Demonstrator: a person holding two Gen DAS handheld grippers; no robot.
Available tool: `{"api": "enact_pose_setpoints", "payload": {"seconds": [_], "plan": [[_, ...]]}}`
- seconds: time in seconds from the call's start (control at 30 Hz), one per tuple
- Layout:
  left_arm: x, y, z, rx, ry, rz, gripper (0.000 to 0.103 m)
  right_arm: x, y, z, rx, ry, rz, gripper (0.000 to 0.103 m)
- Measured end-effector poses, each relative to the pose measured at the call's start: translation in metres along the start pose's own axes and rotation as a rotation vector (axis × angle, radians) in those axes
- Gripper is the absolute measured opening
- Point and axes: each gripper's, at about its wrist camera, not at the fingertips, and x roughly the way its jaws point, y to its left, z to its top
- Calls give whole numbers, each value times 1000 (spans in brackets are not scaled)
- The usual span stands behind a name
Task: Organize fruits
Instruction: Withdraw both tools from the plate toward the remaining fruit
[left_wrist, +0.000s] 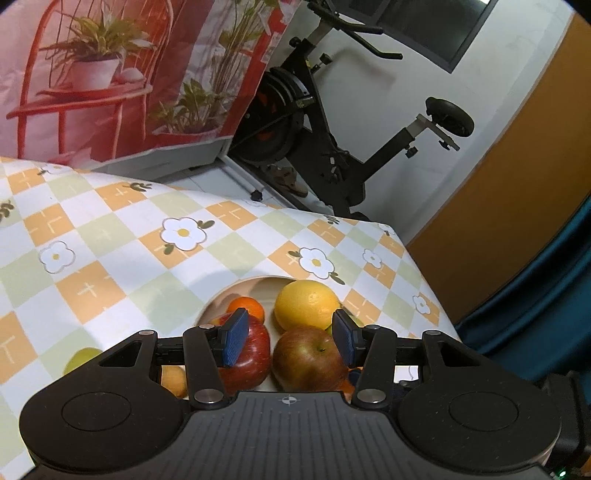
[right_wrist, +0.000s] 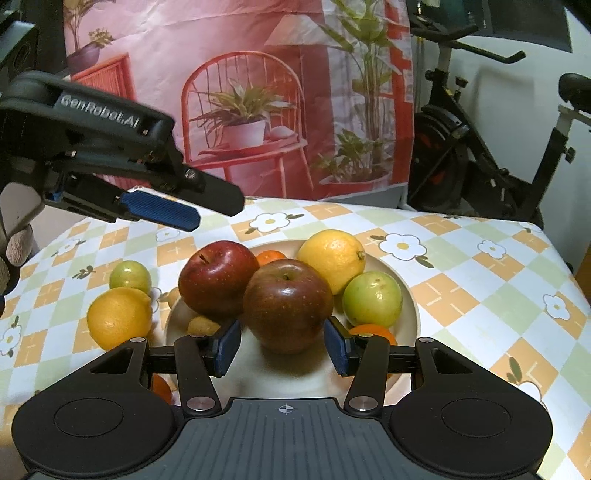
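Closing the empty, parted right gripper (right_wrist: 282, 349) carelessly could knock the dark apple (right_wrist: 287, 304) against the red apple (right_wrist: 218, 282) at ten o'clock

From my right gripper (right_wrist: 282, 345), whose blue pads stand apart and empty, I see a cream plate (right_wrist: 412, 295) on the checked tablecloth (right_wrist: 480, 288). On it: a dark apple (right_wrist: 287, 304) nearest, a red apple (right_wrist: 218, 282) to its left, a lemon (right_wrist: 331, 260) far right, a green fruit (right_wrist: 372, 298) at right. Left of the plate lie an orange-yellow citrus (right_wrist: 119, 317) and a small green fruit (right_wrist: 130, 276). My left gripper (right_wrist: 162, 212) hangs above the far left, nothing between its fingers.
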Motion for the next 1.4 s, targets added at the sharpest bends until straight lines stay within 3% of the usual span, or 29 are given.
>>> {"api": "enact_pose_setpoints", "payload": {"seconds": [0.17, 0.53, 0.83, 1.4], "plan": [[-16, 8, -2, 32, -25, 36, 52, -14, 5, -5, 32, -45, 21, 47], [-66, 32, -17, 108, -96, 196, 52, -34, 34, -30, 11, -146, 61, 47], [-95, 47, -41, 79, -152, 295, 52, -31, 60, -47, -34, -119, 120, 47], [-92, 49, -73, 93, -111, 333, 52, -19, 71, -53, -57, -44, 186, 43]]}}
